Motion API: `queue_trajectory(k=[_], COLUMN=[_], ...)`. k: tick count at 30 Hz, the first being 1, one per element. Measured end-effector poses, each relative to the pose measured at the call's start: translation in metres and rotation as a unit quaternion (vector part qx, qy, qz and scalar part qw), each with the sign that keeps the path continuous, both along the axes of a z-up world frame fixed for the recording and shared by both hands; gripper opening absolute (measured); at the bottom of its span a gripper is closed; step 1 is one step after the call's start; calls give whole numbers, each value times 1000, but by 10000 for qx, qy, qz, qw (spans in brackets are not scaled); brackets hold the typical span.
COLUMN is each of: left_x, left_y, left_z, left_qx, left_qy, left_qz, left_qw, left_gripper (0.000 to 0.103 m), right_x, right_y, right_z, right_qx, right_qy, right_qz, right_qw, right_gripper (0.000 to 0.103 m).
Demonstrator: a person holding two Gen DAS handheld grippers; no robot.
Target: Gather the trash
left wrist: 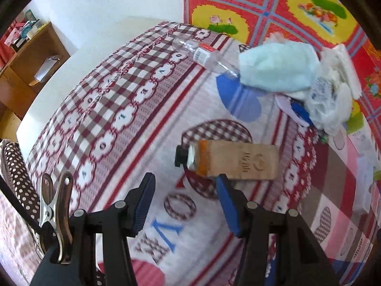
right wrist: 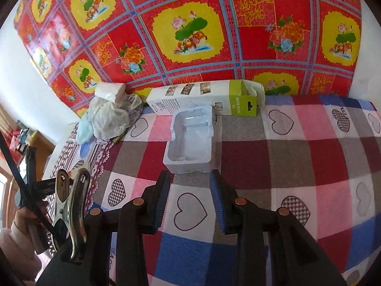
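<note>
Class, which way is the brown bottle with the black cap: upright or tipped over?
Tipped over: the brown bottle lies on its side on the bedspread, cap pointing left.

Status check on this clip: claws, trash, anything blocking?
Left claw open, empty, just short of the brown bottle. Right claw open, empty, facing the clear plastic tray. Nothing blocking either approach.

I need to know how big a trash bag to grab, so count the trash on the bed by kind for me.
Bottles: 2, a clear plastic bottle and a tan-labelled bottle
Cardboard box: 1
Clear plastic tray: 1
Crumpled plastic bag: 1
Light blue cloth: 1
Paper roll: 1
Total: 7
</note>
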State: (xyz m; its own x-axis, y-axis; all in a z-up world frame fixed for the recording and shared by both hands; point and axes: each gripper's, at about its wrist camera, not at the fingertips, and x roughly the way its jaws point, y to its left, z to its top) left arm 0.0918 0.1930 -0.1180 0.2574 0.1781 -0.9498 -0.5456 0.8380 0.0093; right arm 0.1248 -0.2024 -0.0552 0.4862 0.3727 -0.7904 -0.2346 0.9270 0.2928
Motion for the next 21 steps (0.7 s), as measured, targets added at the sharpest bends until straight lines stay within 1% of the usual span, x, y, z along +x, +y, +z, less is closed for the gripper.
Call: queue_trajectory(k=[4, 9, 13, 15, 18, 20, 21], left_x=[12, 35, 47, 46, 45, 47, 48], left_y=[14, 22, 27, 28, 27, 23, 22], left_z=[-6, -8, -7, -3, 4, 13, 16], left_qx=[-68, 95, 42, 27, 74, 115, 167], left_qy=[-16, -46, -34, -93, -54, 17, 74], left_qz=[-20, -223, -293, -390, -621, -900, -1143], left_qw=[10000, 9997, 9996, 9992, 9980, 9959, 9933], left_gripper=[57, 57, 57, 57, 57, 57, 57], right_x=[0, -2, -4, -5, -6, -6, -6], right_y=[4, 7, 9, 9, 9, 8, 8], right_z=[-5, -5, -2, -3, -5, -6, -7], right_qx=[-30, -142, -208, -206, -203, -174, -156], right_qy=[100, 123, 85, 94, 106, 135, 148], right_qz=[-123, -208, -256, -278, -315, -350, -363], right_qw=[9999, 9996, 9994, 9994, 9992, 9991, 9991], right_gripper=[35, 35, 35, 35, 35, 35, 35])
